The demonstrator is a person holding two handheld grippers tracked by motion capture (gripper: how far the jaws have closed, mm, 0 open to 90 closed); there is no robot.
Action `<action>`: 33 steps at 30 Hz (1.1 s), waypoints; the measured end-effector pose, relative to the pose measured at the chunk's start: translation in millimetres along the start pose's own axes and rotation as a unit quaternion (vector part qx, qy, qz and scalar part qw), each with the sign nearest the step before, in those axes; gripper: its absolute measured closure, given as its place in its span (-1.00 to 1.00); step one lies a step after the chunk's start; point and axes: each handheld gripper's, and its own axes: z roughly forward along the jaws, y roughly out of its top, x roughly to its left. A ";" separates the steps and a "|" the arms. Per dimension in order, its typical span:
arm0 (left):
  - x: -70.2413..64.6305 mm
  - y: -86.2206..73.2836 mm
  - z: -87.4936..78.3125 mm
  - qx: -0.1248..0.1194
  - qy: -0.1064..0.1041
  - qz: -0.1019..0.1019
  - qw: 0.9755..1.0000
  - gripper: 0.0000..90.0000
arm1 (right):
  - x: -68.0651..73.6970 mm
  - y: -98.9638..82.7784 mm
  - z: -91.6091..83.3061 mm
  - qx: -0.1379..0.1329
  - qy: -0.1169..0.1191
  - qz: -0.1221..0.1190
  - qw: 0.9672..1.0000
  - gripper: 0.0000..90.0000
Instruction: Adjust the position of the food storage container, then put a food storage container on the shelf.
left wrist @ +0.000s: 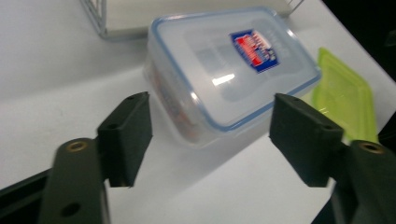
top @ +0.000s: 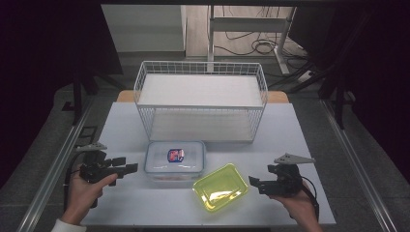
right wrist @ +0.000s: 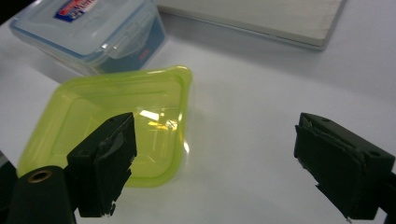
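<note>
A clear lidded food container with a blue seal and a red-blue label stands at the table's middle front. Touching its right front corner is a shallow yellow-green plastic tray, turned at an angle. My left gripper is held left of the container, open and pointing at it. In the left gripper view the container lies just ahead of the open gripper, with nothing between the pads. My right gripper sits right of the green tray, open. In the right gripper view the tray lies ahead of the left jaw of the gripper.
A white wire shelf rack with two white boards stands at the back of the white table, just behind the container. The rack's lower board shows at the top of the right gripper view. Metal rails run along both table sides.
</note>
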 end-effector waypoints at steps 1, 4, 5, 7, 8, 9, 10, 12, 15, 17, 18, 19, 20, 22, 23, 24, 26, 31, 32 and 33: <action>-0.9 0.5 -0.6 -0.002 -0.001 -0.001 1.000 -0.41 | 1.1 0.7 0.0 -0.002 0.004 0.000 1.000 -0.71; -2.6 1.1 -1.1 -0.004 -0.006 -0.003 1.000 -0.51 | 3.2 1.9 -0.5 -0.004 0.012 0.002 1.000 -0.72; -3.8 1.0 -0.9 -0.003 -0.006 -0.001 1.000 -0.51 | 3.2 1.9 -0.5 -0.004 0.012 0.002 1.000 -0.72; -7.4 0.9 -0.2 0.002 0.012 0.017 1.000 -0.54 | 3.3 3.5 -1.7 -0.006 0.025 0.007 1.000 -0.72; -7.8 1.4 -0.8 -0.001 0.003 0.013 1.000 -0.54 | 3.4 4.0 -1.8 -0.008 0.029 0.010 1.000 -0.72; -7.8 1.9 -1.3 -0.005 -0.003 0.008 1.000 -0.55 | 4.1 5.3 -2.6 -0.009 0.035 0.016 0.999 -0.72; -7.9 3.0 -2.4 -0.010 -0.012 0.001 1.000 -0.56 | 4.7 6.1 -2.6 -0.012 0.038 0.016 0.999 -0.73; -8.3 4.9 -3.4 -0.018 -0.023 -0.010 1.000 -0.58 | 7.5 9.7 -3.5 -0.016 0.045 0.021 0.999 -0.73; -8.4 8.2 -2.9 -0.023 -0.039 -0.027 0.999 -0.65 | 15.6 20.3 -3.0 -0.019 0.061 0.022 0.998 -0.73; -7.8 10.1 -1.0 -0.025 -0.044 -0.034 0.998 -0.65 | 22.9 28.9 -0.9 -0.021 0.066 0.019 0.997 -0.73; -6.8 11.4 1.1 -0.024 -0.046 -0.038 0.998 -0.65 | 25.8 32.4 0.4 -0.020 0.068 0.019 0.997 -0.73; -5.9 12.2 2.7 -0.024 -0.048 -0.041 0.998 -0.64 | 30.5 38.3 3.8 -0.020 0.073 0.018 0.997 -0.73; -5.9 12.2 2.7 -0.024 -0.048 -0.041 0.998 -0.64 | 30.5 38.3 3.8 -0.020 0.073 0.018 0.997 -0.73; -0.7 15.4 10.9 -0.016 -0.050 -0.052 0.997 -0.65 | 42.9 53.0 15.6 -0.008 0.088 0.018 0.996 -0.73; 1.0 16.2 13.2 -0.014 -0.049 -0.056 0.997 -0.65 | 47.2 57.8 20.1 -0.005 0.092 0.017 0.996 -0.73; 1.0 16.2 13.2 -0.014 -0.049 -0.056 0.997 -0.66 | 47.2 57.8 20.1 -0.005 0.092 0.017 0.996 -0.73; 6.8 18.8 21.5 -0.006 -0.051 -0.068 0.996 -0.67 | 59.4 71.3 33.5 0.003 0.103 0.016 0.995 -0.73; 21.7 20.6 37.9 0.000 -0.070 -0.103 0.992 -0.70 | 75.3 86.3 54.7 0.009 0.125 0.018 0.992 -0.73; 24.8 20.3 42.0 0.009 -0.069 -0.107 0.992 -0.71 | 77.1 87.9 57.0 0.010 0.125 0.017 0.992 -0.73; 26.0 20.1 45.3 0.014 -0.067 -0.108 0.992 -0.71 | 79.5 90.3 60.3 0.011 0.127 0.017 0.992 -0.73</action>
